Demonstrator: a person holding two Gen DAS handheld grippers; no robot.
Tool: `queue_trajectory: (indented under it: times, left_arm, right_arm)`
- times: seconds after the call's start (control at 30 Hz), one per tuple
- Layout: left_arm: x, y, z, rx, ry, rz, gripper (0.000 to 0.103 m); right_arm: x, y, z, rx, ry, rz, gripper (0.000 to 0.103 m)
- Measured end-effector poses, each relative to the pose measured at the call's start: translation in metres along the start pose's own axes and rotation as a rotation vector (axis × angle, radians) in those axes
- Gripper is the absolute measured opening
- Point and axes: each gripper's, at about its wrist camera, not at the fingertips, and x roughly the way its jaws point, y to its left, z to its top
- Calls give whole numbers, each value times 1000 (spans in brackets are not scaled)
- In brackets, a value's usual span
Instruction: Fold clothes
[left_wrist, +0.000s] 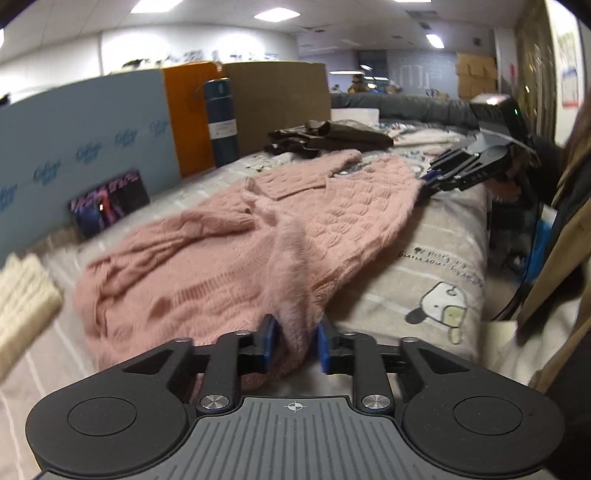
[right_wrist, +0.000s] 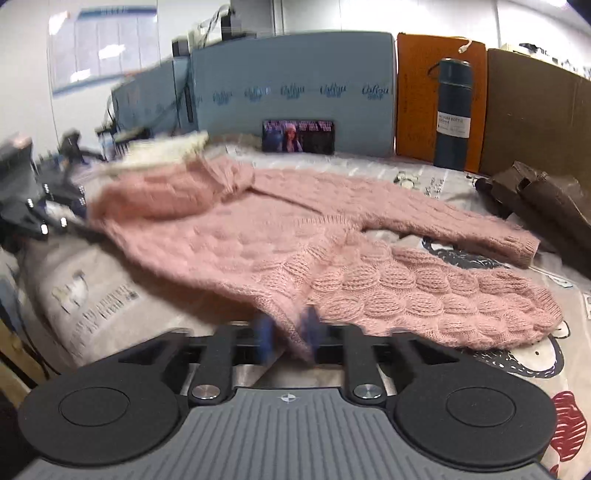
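Observation:
A pink cable-knit sweater lies spread and rumpled on a bed with a cartoon-print sheet. My left gripper is shut on a bunched edge of the sweater between its blue pads. My right gripper is shut on another edge of the sweater; it is motion-blurred. In the left wrist view the right gripper shows at the sweater's far right edge. One sleeve stretches to the right.
A dark brown garment lies folded at the back of the bed. A cream knit lies at the left. A blue bottle, a photo card, and blue, orange and brown boards stand along the far side.

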Motion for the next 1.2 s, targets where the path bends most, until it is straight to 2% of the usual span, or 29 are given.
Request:
queue_trajectory:
  times: [0.03,0.07,0.1,0.13,0.17,0.2,0.23,0.3,0.37,0.43,0.5,0.57,0.67,0.7,0.73,0.77,0.8,0.83,0.87,0.9,0.97,1.0,1.1,1.2]
  left_arm:
    - [-6,3,0,-35,-17,-24,51]
    - [-15,9,1,-73,-71,-41,60]
    - [-25,15,1,-112,-135,-57,65]
    - [-33,22,2,-161,-208,-57,67]
    - [-40,32,2,-218,-278,-35,71]
    - [-44,42,1,-281,-338,25,73]
    - [-45,53,1,-353,-373,124,73]
    - [-36,78,0,-500,-353,336,71]
    - [-20,102,1,-614,-283,450,68]
    - [-5,124,4,-685,-236,491,68]
    - [11,146,7,-745,-193,499,68]
    - [29,160,8,-780,-136,498,63]
    - [56,164,10,-740,-39,480,51]
    - [62,160,12,-704,-28,496,51]
    - [66,155,14,-663,-21,512,50]
    - [69,150,16,-632,-17,524,46]
    - [71,147,18,-608,-15,529,36]
    - [72,143,20,-579,-11,533,32]
    - [73,138,22,-549,-6,537,24]
    - [75,134,24,-520,-2,537,9]
    - [77,127,27,-461,-3,551,7]
    - [75,125,30,-427,-18,576,6]
    - [64,132,39,-407,-95,630,4]
    - [65,146,44,-385,-101,676,3]
  right_arm:
    - [-6,-3,1,15,-27,5,60]
    - [-12,-7,4,31,-60,4,64]
    - [-18,-11,7,49,-93,0,64]
    - [-23,-17,10,75,-134,-13,68]
    - [-28,-25,14,105,-176,-29,75]
    - [-31,-35,17,151,-221,-64,78]
    - [-34,-45,20,200,-263,-102,82]
    - [-33,-71,24,336,-321,-205,82]
    - [-26,-98,26,472,-332,-305,82]
    - [-16,-126,29,594,-321,-380,81]
    - [-4,-152,32,702,-303,-441,79]
    - [10,-170,35,764,-273,-476,71]
    - [38,-188,38,793,-202,-500,64]
    - [46,-189,38,789,-181,-514,59]
    - [53,-188,39,766,-168,-534,48]
    - [60,-186,40,741,-156,-554,42]
    - [67,-182,43,700,-146,-578,39]
    - [73,-177,46,664,-130,-583,32]
    - [77,-173,48,636,-123,-568,23]
    - [80,-170,50,609,-115,-553,18]
    - [83,-161,56,540,-127,-531,14]
    - [82,-154,60,487,-152,-546,13]
    - [76,-141,74,361,-225,-615,12]
    - [72,-143,77,339,-237,-657,11]
